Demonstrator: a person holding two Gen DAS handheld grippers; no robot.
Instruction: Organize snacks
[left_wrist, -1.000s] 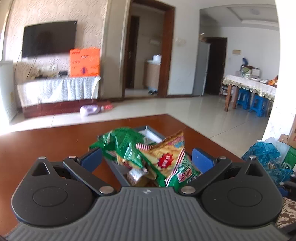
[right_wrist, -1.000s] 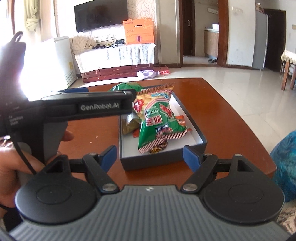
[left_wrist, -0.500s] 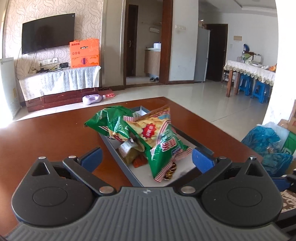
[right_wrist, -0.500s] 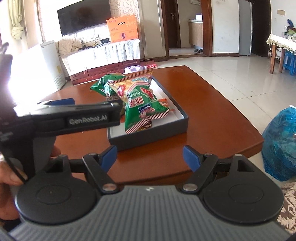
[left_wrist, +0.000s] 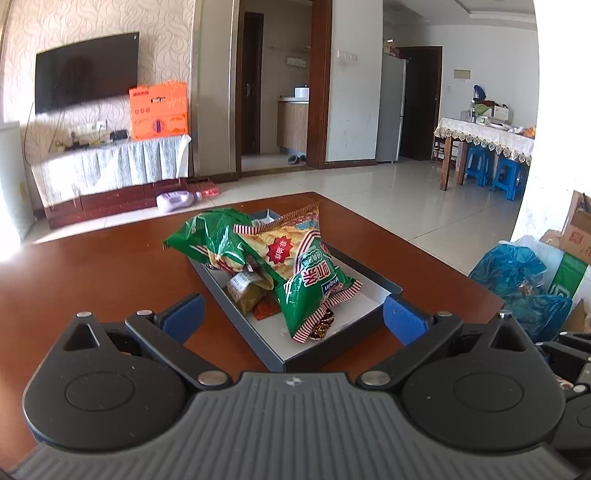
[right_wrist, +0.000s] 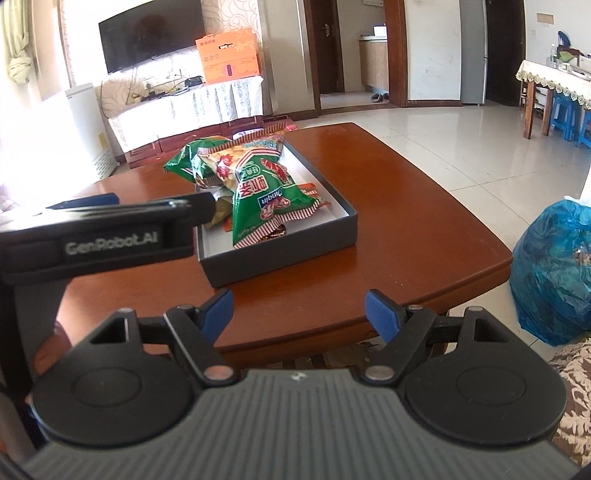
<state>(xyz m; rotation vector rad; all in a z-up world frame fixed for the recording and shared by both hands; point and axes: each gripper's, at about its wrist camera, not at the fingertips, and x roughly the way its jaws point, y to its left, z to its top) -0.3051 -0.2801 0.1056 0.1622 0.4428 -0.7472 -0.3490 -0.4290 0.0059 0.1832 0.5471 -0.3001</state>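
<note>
While both claws hung spread apart and empty, the left gripper (left_wrist: 291, 314) and right gripper (right_wrist: 299, 308) faced a dark shallow box (right_wrist: 280, 258) on the brown table (right_wrist: 406, 229); green snack bags (left_wrist: 314, 280) lay heaped inside it, touching neither gripper

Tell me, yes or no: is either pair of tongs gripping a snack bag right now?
No. Both the left tongs and the right tongs are open and empty, while the snack bags lie in the box.
</note>
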